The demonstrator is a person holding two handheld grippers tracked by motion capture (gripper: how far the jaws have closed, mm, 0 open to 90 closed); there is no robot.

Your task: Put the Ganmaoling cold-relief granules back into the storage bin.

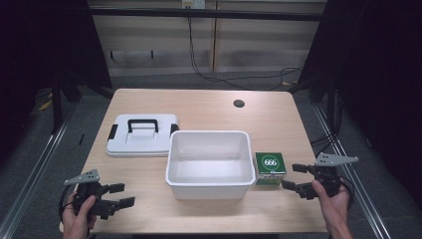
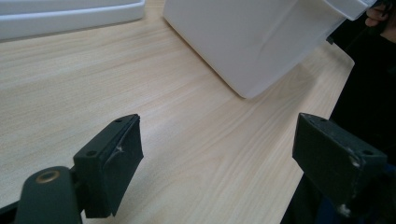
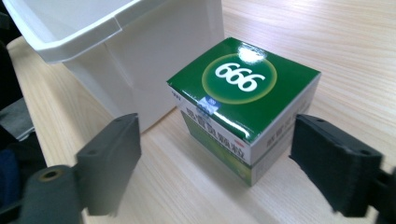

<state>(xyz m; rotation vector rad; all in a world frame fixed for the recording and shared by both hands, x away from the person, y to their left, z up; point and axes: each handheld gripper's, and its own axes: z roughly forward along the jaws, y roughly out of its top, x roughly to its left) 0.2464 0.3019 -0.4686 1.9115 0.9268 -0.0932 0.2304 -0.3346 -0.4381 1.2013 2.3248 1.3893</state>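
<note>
The right gripper point(image 1: 296, 177), jaws wide, faces the green box point(image 3: 243, 100), seemingly just beside the white tub point(image 1: 209, 164); the left gripper point(image 1: 122, 195) is wide, empty.

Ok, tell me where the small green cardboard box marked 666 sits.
In the high view the small green cardboard box stands on the light wooden table, right beside the white plastic bin, with the open right gripper just to its right.

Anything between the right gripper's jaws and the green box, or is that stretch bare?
Bare. In the right gripper view, only wooden table shows between the open right gripper and the green box; the white bin stands beside the box.
</note>
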